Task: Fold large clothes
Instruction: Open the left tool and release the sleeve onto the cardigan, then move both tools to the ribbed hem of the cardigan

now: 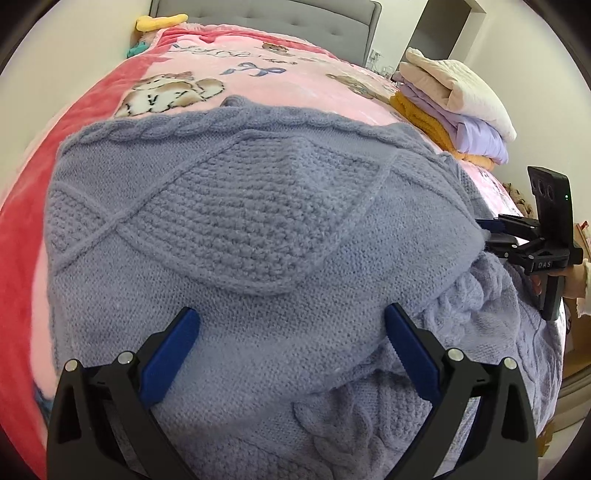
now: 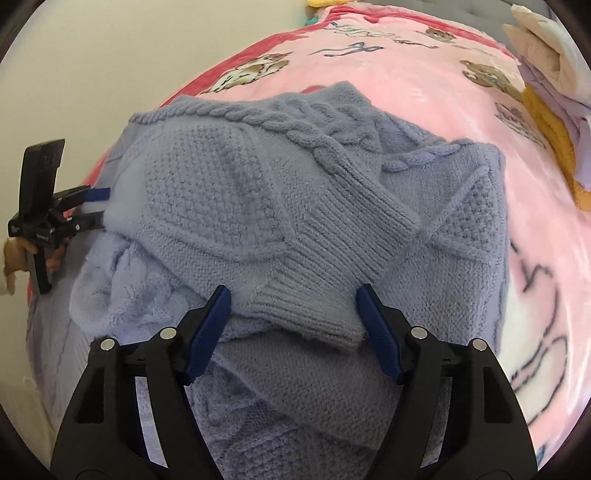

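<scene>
Left wrist view: left gripper (image 1: 291,317) sat low at 6 o'clock, jaws spread wide, blue pads (image 1: 170,354) resting over the blue-grey knit sweater (image 1: 236,229) with nothing pinched between them. Sweater covered most of the frame, lying on a pink blanket (image 1: 236,74) printed with bears and a bow, with a red border running 7 to 11 o'clock. Cable-knit edge of the sweater ran across near 12 o'clock; a diamond moss-stitch panel sat centre. At 3 o'clock the right gripper (image 1: 495,236) was at the sweater's edge, a hand (image 1: 550,284) on its handle; its jaws looked parted with knit bunched next to them, but contact with the fabric could not be confirmed. At 1 o'clock a stack of folded clothes (image 1: 454,107) sat on the blanket: cream on top, lilac under it, mustard at the bottom. Grey headboard (image 1: 266,18) at 12 o'clock, a yellow plush (image 1: 159,22) at 11. Right wrist view: right gripper (image 2: 293,299) at 6 o'clock, jaws also wide apart, straddling a ribbed cuff (image 2: 317,310) of a sleeve folded across the sweater body (image 2: 207,177); pads (image 2: 378,332) beside the cuff, not clamped on it. Left gripper (image 2: 98,206) showed at 9 o'clock, jaws parted at the sweater's edge. Folded stack (image 2: 554,110) at 2 o'clock, blanket (image 2: 443,103) from 12 to 4.
</scene>
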A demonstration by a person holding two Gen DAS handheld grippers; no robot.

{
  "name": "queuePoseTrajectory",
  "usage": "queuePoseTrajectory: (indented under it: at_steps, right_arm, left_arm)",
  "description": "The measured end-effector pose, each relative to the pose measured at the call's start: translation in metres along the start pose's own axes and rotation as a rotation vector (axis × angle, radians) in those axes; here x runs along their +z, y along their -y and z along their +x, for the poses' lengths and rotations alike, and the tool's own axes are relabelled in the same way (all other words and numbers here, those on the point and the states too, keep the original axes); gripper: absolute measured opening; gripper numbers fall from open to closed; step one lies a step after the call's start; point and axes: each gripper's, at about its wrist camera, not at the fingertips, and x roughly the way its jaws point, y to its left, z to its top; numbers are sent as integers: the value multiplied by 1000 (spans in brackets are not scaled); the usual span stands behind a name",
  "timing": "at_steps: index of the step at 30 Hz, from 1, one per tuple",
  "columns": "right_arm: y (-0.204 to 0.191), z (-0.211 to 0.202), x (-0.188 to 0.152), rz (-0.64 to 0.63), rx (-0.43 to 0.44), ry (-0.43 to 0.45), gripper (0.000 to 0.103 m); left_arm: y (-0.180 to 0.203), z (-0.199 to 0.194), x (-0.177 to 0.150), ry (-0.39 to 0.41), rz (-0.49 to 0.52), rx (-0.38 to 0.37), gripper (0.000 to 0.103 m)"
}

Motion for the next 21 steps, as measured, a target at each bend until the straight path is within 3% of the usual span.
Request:
queuePoseTrajectory:
  at_steps: [7,15,21]
  right_arm:
    - [-7,-2,9,101,-26,-11,90]
    - [-38,-44,-13,170,-117,85,95]
    - [-67,-92,-66,178,-283,75,95]
  left_arm:
    - [4,-5,4,-6,-47,38,99]
    - [2,-24,4,-37,-128,32,98]
    - [13,-82,-38,3,34,116,98]
